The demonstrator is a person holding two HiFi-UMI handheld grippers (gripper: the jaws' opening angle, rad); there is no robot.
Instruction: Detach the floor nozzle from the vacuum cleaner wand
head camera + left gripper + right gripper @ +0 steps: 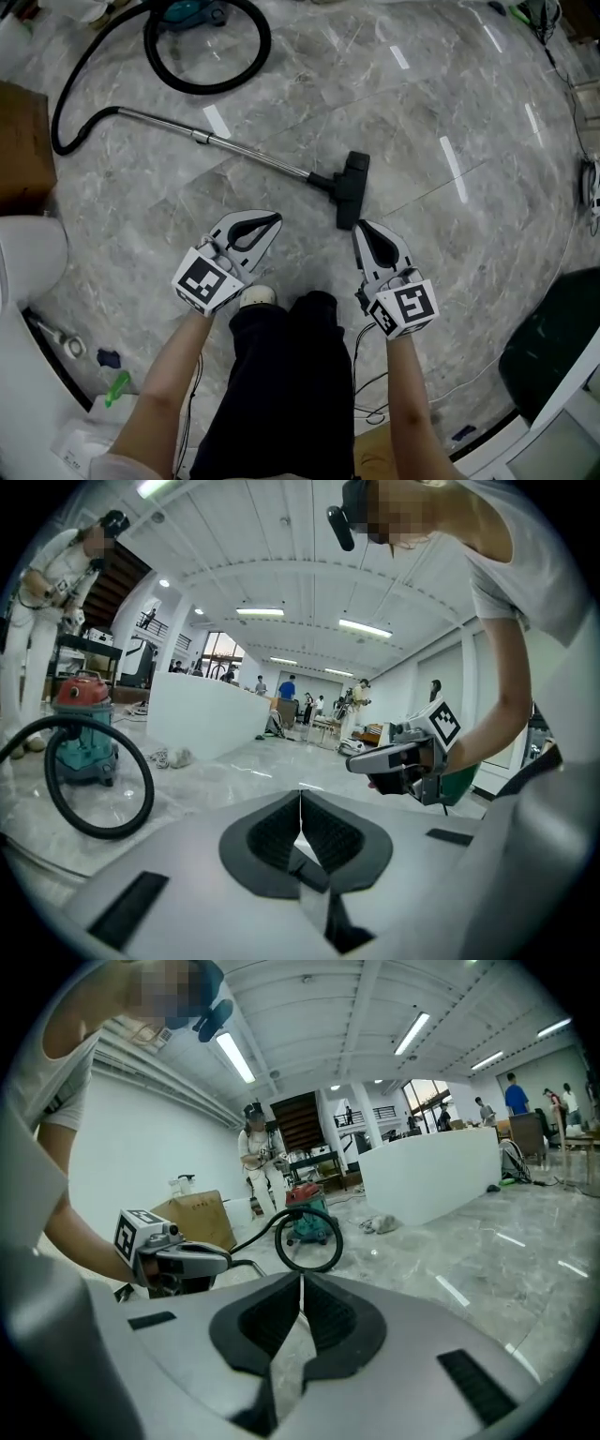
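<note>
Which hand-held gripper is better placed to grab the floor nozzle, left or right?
Right, probably: the right hand-held gripper is close beside the floor nozzle; the left hand-held gripper sits farther off, nearer the wand. Both are shut.

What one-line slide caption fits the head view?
Left gripper and right gripper, both shut and empty, held just short of the nozzle, still on its wand.

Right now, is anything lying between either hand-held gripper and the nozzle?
Nothing visible does. Only bare floor separates the left hand-held gripper and the right hand-held gripper from the nozzle, which lies just ahead of them, attached to the wand.
</note>
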